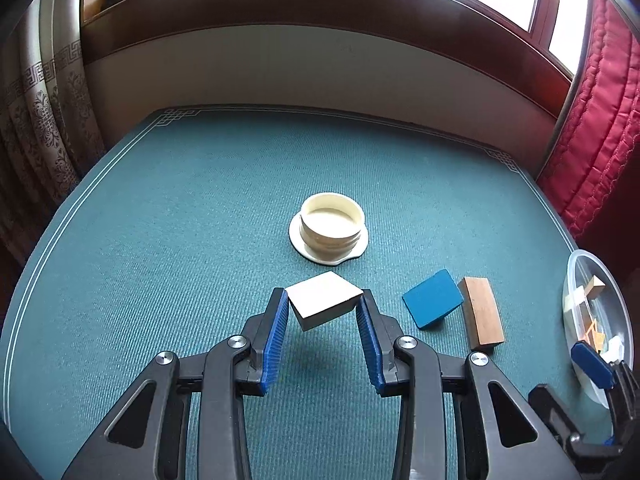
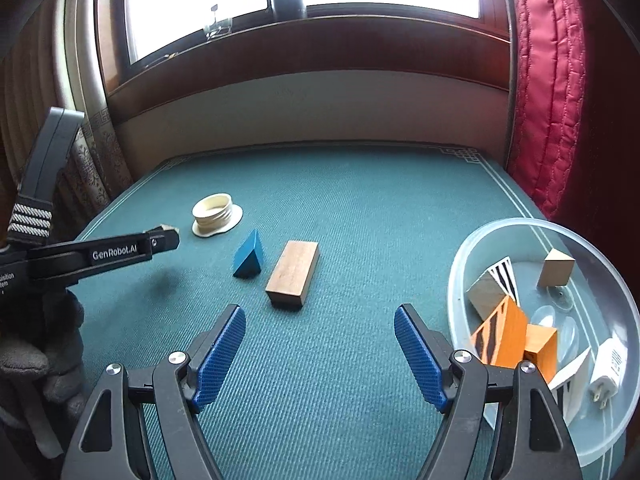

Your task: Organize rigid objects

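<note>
Left wrist view. The left gripper (image 1: 323, 300) is seen closed on a pale, cream-white wooden block with flat faces (image 1: 323, 299), pinched at two opposite corners by the blue ribbed pads (image 1: 280, 332) and carried clear of the green woven table mat (image 1: 160, 240). The block is judged light, stiff and smooth; a corner hold of this kind may let it pivot, so a grip across two flat faces would be firmer. Beyond the block stands a cream threaded plastic ring on a round flange (image 1: 329, 229). To the right of the block lie a blue wooden wedge (image 1: 433, 298) and, just beside it, a brown rectangular wooden block (image 1: 482, 312). Farther right, at the mat's edge, a clear round plastic bowl (image 1: 570, 280) is partly shown.

Right wrist view. The right gripper (image 2: 320, 344) is shown with its jaws wide apart and nothing between them, hovering above bare mat. The clear bowl (image 2: 460, 264), right of this gripper, already holds orange, striped and plain wooden pieces and a white plug adapter (image 2: 606, 376). The brown block (image 2: 293, 271) and blue wedge (image 2: 249, 258) lie ahead, between the carried block and the bowl, and are judged obstacles to a low transfer.
</note>
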`<state>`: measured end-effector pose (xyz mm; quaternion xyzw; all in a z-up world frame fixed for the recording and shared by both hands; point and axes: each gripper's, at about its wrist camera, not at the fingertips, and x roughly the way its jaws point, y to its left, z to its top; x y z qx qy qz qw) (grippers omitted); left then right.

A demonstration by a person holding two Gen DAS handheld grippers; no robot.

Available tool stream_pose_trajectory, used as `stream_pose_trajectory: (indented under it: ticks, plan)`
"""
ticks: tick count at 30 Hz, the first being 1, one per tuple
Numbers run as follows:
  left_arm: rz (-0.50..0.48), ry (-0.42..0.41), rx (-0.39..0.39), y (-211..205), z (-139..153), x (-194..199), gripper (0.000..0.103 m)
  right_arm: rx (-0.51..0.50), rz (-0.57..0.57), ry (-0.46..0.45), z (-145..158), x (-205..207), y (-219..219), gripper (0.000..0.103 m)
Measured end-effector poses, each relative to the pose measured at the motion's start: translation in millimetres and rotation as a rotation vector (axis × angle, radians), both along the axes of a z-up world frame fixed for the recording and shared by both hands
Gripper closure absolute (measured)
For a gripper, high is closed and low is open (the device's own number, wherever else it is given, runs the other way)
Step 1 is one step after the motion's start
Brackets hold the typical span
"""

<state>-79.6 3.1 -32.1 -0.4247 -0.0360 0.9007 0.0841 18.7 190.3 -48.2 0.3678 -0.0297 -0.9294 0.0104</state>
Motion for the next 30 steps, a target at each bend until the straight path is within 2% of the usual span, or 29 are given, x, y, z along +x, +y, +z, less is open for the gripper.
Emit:
stream_pose_trajectory:
  ticks: [4, 9, 13, 25, 30]
  plan:
    - [0.004, 0.001, 0.007, -3.6, 0.7, 1.1, 0.067, -0.001, 0.032, -0.077, -6.8, -13.5, -11.4, 0.025]
    - [0.006, 0.006, 0.012, -6.1, 2.0, 2.9, 0.067, 0.018, 0.048, -0.117, -7.7, -33.3, -20.8, 0.041]
    - [0.005, 0.008, 0.018, -8.2, 3.2, 2.9, 0.067, 0.017, 0.042, -0.149, -11.5, -49.4, -23.8, 0.049]
    - [0.006, 0.009, 0.027, -10.6, 5.6, 4.6, 0.067, 0.050, 0.002, -0.173, -23.4, -71.9, -27.2, 0.069]
    - [0.004, 0.011, 0.025, -10.4, 6.3, 5.2, 0.067, 0.026, -0.002, -0.164, -21.4, -70.3, -22.8, 0.070]
